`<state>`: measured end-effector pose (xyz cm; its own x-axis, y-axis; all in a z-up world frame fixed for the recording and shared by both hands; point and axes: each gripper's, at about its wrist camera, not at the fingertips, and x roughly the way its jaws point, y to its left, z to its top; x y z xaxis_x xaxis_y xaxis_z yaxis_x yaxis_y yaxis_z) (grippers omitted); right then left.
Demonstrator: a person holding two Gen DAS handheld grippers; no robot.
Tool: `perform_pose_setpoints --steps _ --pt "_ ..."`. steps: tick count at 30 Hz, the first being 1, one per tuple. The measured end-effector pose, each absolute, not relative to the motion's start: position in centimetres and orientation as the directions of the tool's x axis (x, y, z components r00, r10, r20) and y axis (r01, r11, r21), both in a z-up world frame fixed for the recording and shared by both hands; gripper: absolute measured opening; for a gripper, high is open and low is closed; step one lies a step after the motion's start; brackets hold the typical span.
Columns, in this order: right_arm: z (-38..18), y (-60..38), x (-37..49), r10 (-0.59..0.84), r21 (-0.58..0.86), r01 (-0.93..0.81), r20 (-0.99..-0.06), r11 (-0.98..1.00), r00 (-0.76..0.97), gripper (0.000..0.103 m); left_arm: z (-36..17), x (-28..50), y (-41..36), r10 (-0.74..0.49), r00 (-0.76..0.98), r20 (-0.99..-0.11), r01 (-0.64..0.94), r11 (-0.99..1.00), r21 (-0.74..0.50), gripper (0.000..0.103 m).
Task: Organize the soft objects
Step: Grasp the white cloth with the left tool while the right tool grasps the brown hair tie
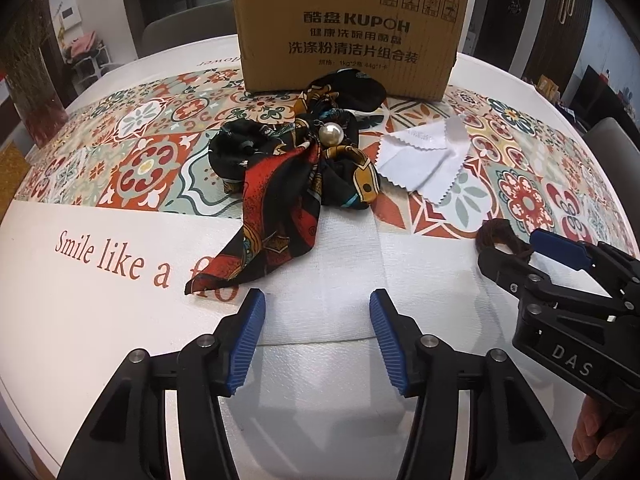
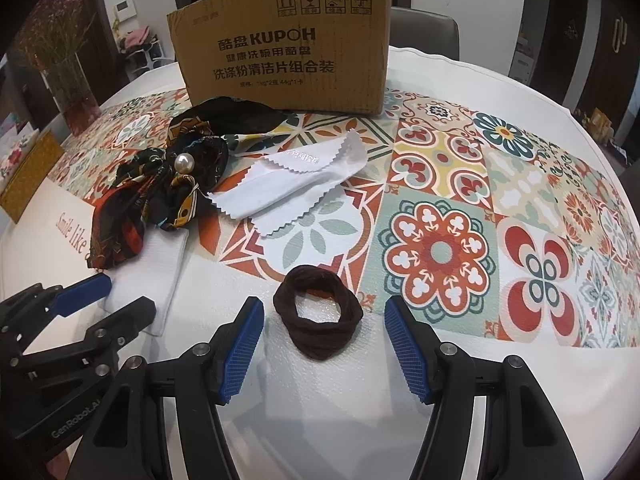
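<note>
A dark patterned scarf scrunchie with a pearl lies mid-table, partly over a folded white towel. A white zigzag-edged cleaning cloth lies to its right. A brown hair tie lies on the table. My left gripper is open over the towel's near edge. My right gripper is open, its fingers on either side of the hair tie, apart from it.
A brown cardboard box stands at the back of the round table, behind the scrunchie. A vase of dried flowers and a yellow box stand at the far left. Chairs stand beyond the table's far edge.
</note>
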<state>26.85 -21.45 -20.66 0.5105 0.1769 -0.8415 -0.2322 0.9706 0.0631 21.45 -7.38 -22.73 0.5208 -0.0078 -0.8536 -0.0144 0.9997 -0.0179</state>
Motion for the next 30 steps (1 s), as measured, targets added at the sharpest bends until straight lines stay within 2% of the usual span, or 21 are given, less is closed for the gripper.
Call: perform_pose_setpoints --steps 9,12,14,18,20,24,30 --pt "-20.87 -21.09 26.89 0.174 0.048 -0.248 -0.836 0.968 0.52 0.064 -22.88 21.33 -7.49 -0.002 0.546 -0.838 -0.013 1.0 -0.011 0.055" --pt "-20.91 -20.93 26.67 0.171 0.037 -0.256 -0.833 0.966 0.526 0.063 -22.84 21.18 -7.46 -0.01 0.552 -0.834 -0.007 1.0 -0.016 0.047" --pt "-20.98 -20.81 26.58 0.172 0.035 -0.261 -0.834 0.965 0.524 0.062 -22.77 21.13 -7.47 -0.015 0.553 -0.833 -0.002 1.0 -0.019 0.037" --pt "-20.93 -20.75 26.35 0.175 0.039 -0.261 -0.833 0.965 0.525 0.043 -22.66 21.11 -7.48 -0.02 0.548 -0.836 0.001 1.0 -0.024 0.023" --pt "-20.93 -20.71 26.31 0.174 0.038 -0.261 -0.834 0.965 0.523 0.039 -22.63 21.08 -7.46 -0.024 0.543 -0.839 0.002 1.0 -0.027 0.016" --pt "-20.92 -20.66 26.28 0.18 0.045 -0.264 -0.837 0.964 0.517 0.024 -22.48 20.99 -7.32 -0.048 0.527 -0.849 0.008 0.999 -0.052 0.012" --pt "-20.46 -20.46 26.08 0.208 0.072 -0.274 -0.836 0.959 0.508 0.023 -22.02 20.54 -7.22 -0.114 0.511 -0.852 0.024 0.993 -0.119 0.008"
